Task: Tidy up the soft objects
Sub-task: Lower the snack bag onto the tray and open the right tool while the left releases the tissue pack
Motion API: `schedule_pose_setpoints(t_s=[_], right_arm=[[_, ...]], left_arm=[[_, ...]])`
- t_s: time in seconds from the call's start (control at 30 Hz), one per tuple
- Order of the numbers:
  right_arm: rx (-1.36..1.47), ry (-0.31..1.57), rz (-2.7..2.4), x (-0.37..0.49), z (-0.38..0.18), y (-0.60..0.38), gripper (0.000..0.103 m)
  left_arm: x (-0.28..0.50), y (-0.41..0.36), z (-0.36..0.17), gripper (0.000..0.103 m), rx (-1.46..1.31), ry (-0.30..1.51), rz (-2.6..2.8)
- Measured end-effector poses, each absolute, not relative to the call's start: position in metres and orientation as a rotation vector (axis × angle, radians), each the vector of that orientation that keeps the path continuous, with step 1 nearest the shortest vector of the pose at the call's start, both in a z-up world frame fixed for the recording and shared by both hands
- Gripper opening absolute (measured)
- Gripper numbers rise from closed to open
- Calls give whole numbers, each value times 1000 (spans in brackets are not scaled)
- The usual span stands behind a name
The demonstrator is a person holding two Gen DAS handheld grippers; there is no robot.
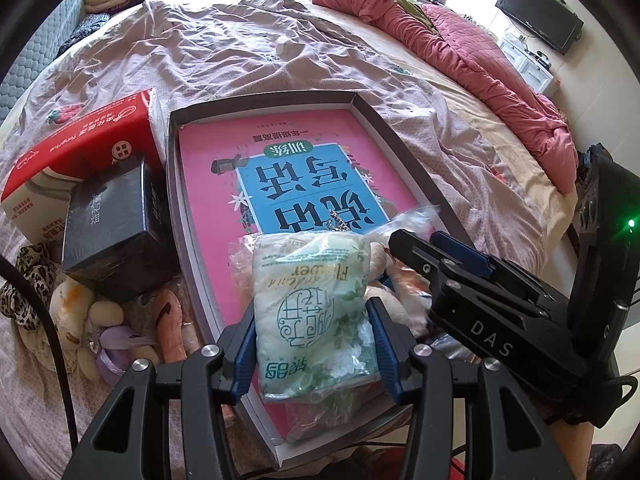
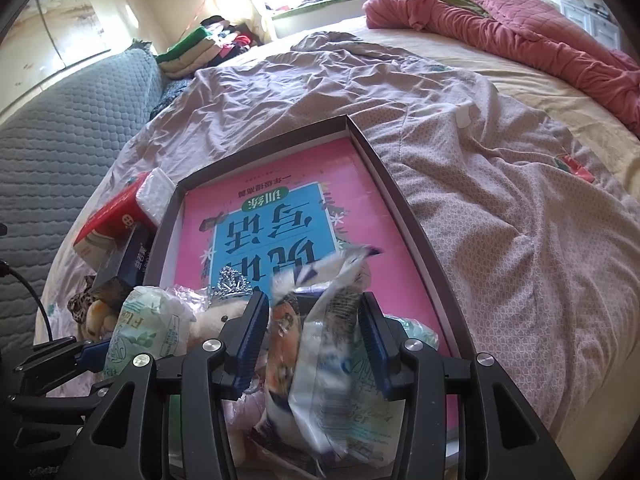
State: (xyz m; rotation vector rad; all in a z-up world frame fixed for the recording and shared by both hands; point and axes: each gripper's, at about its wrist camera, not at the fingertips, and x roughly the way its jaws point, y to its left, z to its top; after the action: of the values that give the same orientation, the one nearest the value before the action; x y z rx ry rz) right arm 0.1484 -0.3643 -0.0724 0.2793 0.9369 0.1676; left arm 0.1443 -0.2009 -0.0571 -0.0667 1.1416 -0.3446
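Note:
My left gripper (image 1: 312, 320) is shut on a pale green tissue pack (image 1: 312, 304) printed "Flower", held over the near end of a shallow grey box (image 1: 172, 184) lined with a pink and blue book cover. My right gripper (image 2: 312, 324) is shut on a crinkly white and blue plastic packet (image 2: 320, 368) with orange print, also over the box's near end (image 2: 400, 200). The right gripper shows at the right of the left wrist view (image 1: 432, 252). A white plush toy with a silver tiara (image 2: 232, 284) lies between the grippers. The green pack also shows at the left in the right wrist view (image 2: 136, 332).
A red and white carton (image 1: 80, 148) and a black box (image 1: 112, 236) stand left of the grey box. Small plush toys (image 1: 80, 312) and a leopard-print item (image 1: 28, 276) lie near them. A rumpled pink quilt (image 1: 460, 48) covers the bed's far right. A grey padded headboard (image 2: 60, 140) is at left.

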Motion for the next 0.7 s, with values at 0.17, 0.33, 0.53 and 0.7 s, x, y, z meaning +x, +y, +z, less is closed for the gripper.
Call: schedule_pose_setpoints(t_s=[0.17, 0.33, 0.53, 0.7], right_arm=[[271, 925, 156, 147, -69, -364, 60], [277, 906, 136, 144, -63, -369, 62], [282, 889, 110, 142, -58, -375, 63], [277, 884, 102, 140, -56, -377, 65]], left_arm=[[144, -202, -57, 51, -46, 1138, -343], [144, -204, -56, 51, -40, 1138, -342], [144, -205, -56, 51, -38, 1141, -340], [145, -205, -55, 51, -39, 1146, -339]])
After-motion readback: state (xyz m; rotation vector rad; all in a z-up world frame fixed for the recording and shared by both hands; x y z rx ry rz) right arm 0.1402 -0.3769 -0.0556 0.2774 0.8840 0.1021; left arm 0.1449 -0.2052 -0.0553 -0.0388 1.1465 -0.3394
